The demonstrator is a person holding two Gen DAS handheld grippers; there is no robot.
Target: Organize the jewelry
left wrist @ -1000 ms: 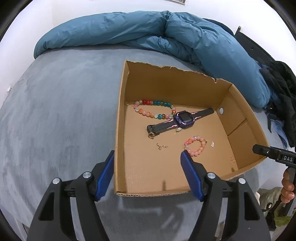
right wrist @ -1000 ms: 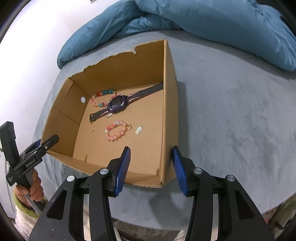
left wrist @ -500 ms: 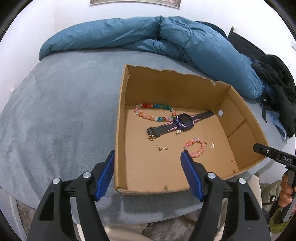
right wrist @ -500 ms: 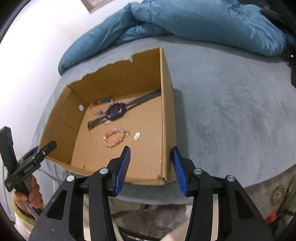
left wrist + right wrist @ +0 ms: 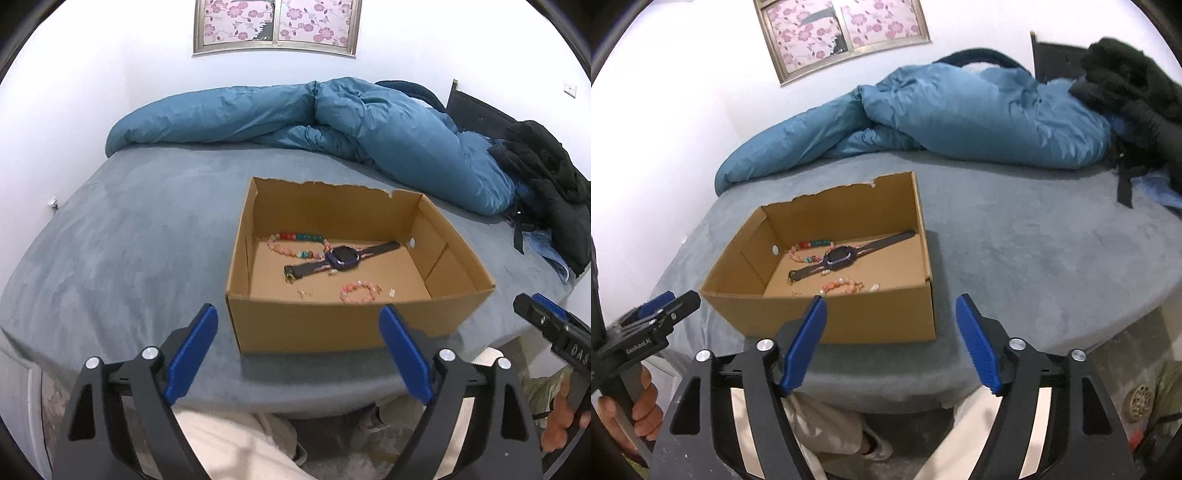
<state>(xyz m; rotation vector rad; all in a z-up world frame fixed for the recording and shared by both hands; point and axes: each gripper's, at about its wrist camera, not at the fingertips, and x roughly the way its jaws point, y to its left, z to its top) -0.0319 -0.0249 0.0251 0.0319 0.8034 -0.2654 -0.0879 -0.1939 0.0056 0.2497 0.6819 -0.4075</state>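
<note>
- Both grippers are sitting farther back from the cardboard box (image 5: 354,325) than a second ago; the framed flower picture (image 5: 275,26) is now showing on the wall.
- Left gripper (image 5: 299,345): jaws opening, wider than before, nothing between them. Right gripper (image 5: 891,339): likewise opening, empty.
- Jewelry is lying on the box floor: one purple watch (image 5: 345,256) with a dark strap, two bead bracelets, multicolour (image 5: 295,240) and pink (image 5: 358,291), plus a few small metal bits, too small to identify.
- Box: torn-edged corrugated card, resting on the grey bed cover (image 5: 147,251); one puffy blue duvet (image 5: 332,118) is bunched behind.
</note>
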